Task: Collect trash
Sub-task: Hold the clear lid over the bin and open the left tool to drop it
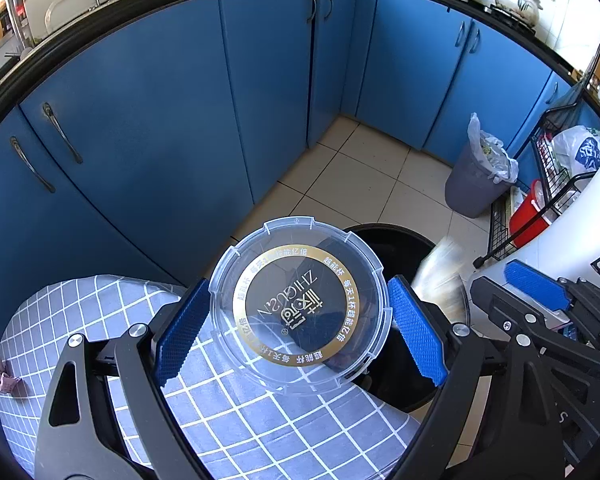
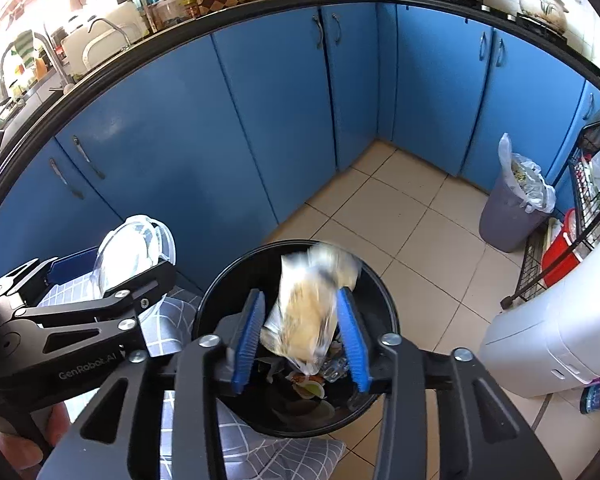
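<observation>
Blue cabinet doors (image 2: 228, 128) curve across the upper half of both views under a dark countertop edge (image 2: 204, 20), meeting in a corner right of centre. Below that corner the pale tiled floor (image 2: 412, 232) lies open toward the right, until a grey lined bin (image 2: 508, 216) and a black wire rack (image 2: 580, 236) at the right edge. A white appliance (image 2: 548, 344) fills the lower right. A grey checked cloth (image 1: 204, 396) covers the lower left of the left wrist view.

The black trash bin (image 2: 220, 300) sits low at centre in the right wrist view, its rim just beyond the right gripper (image 2: 302, 334). The blue pads stand apart on either side of a crumpled clear plastic bag (image 2: 308, 312) with yellowish smears; it is motion-blurred, so whether the pads touch it cannot be told, though it seems released. It hangs over the bin mouth, above scraps and bottles inside.

The left gripper (image 1: 298, 312) clamps a round clear plastic lid (image 1: 300, 300) by its rim, pads pressing both sides. The lid bears a gold ring of print around a dark centre and sits mid-frame, over the cloth's edge and the bin.
</observation>
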Motion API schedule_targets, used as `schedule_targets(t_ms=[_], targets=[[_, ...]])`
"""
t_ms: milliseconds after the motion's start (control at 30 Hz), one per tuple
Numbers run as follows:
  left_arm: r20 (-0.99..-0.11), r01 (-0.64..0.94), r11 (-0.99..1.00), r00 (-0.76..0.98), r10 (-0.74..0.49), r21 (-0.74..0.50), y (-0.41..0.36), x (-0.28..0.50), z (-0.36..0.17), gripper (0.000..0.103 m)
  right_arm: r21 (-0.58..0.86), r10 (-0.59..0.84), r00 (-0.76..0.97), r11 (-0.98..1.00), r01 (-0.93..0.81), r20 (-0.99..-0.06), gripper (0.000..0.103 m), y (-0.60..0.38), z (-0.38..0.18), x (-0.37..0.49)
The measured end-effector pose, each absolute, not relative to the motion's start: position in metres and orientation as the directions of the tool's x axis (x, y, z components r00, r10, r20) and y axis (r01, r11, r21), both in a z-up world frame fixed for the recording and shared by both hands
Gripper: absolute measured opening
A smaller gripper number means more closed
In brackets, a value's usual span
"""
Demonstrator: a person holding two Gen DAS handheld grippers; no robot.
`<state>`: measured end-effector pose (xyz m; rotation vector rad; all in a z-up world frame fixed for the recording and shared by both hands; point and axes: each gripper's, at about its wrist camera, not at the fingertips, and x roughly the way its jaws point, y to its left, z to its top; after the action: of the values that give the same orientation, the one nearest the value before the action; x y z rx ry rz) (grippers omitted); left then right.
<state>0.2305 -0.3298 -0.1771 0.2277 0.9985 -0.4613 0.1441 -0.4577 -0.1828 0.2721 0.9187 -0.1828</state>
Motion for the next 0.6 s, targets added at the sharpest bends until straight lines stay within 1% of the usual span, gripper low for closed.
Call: schedule_targets(t_ms=[33, 67, 100, 600], targets=[[-0.849, 0.472, 0.881, 0.456, -0.268, -0.024, -0.329, 0.230, -0.178, 0.088, 0.150, -0.047, 0.597, 0.949, 0.276, -0.801, 0.049, -0.459, -0.182, 0.143], [-0.849, 0.473, 0.881, 0.455, -0.269, -0.026, -0.330, 0.231, -0.178, 0.088, 0.145, -0.060, 0.601, 0.947, 0.286, -0.797, 0.054, -0.461, -0.181, 0.141], [-0.849, 0.475, 0.880, 0.454, -0.270, -0.026, -0.329, 0.230, -0.178, 0.088, 0.140, -0.069, 0.602, 0.946, 0.293, -0.795, 0.056, -0.462, -0.181, 0.140], [-0.841, 0.507, 0.862, 0.453, -0.295, -0.029, -0.343, 0.218, -0.171, 0.088, 0.104, -0.129, 0.597, 0.934, 0.341, -0.792, 0.056, -0.474, -0.173, 0.125]])
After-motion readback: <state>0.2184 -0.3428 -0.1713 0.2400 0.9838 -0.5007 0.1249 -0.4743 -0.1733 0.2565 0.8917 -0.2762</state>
